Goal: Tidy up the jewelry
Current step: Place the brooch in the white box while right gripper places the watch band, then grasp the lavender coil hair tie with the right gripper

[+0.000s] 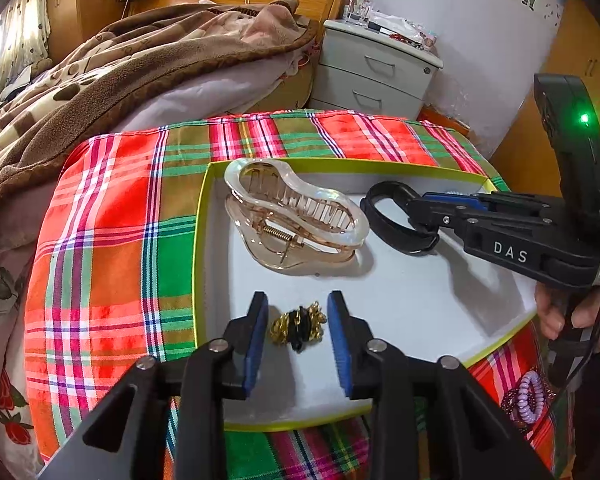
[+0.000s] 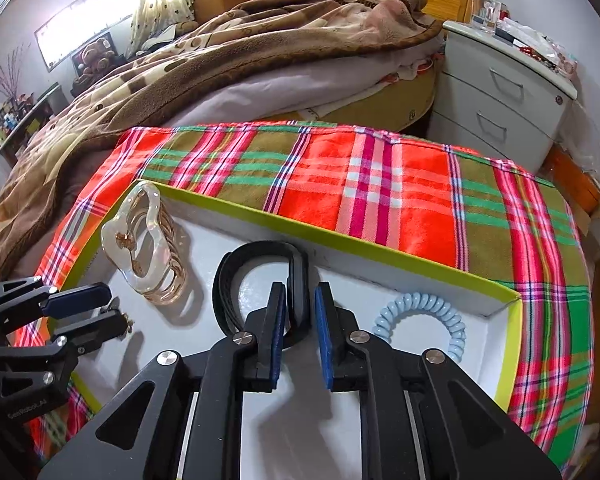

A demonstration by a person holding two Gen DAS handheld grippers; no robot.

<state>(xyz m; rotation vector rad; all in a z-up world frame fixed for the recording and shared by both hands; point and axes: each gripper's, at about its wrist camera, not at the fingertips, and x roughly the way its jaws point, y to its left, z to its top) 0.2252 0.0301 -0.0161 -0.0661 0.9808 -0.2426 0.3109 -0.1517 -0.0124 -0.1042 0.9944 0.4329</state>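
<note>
A white box with a lime rim point(image 1: 201, 216) point(image 2: 512, 344) lies on a plaid cloth. In it are a clear hair claw clip point(image 1: 296, 220) point(image 2: 140, 248), a black band point(image 1: 384, 216) point(image 2: 260, 256), a light blue coil tie point(image 2: 424, 312) and a gold chain with a black piece point(image 1: 300, 326). My left gripper point(image 1: 298, 320) is open, with the chain lying between its fingers. My right gripper point(image 2: 300, 312) point(image 1: 424, 216) is open around one side of the black band, with small gaps to both pads.
The plaid cloth point(image 1: 108, 240) covers a small table beside a bed with a brown blanket point(image 1: 100, 72). A grey drawer cabinet point(image 1: 376, 76) stands behind. A purple coil tie point(image 1: 530, 398) and dark beads lie on the cloth at the right, outside the box.
</note>
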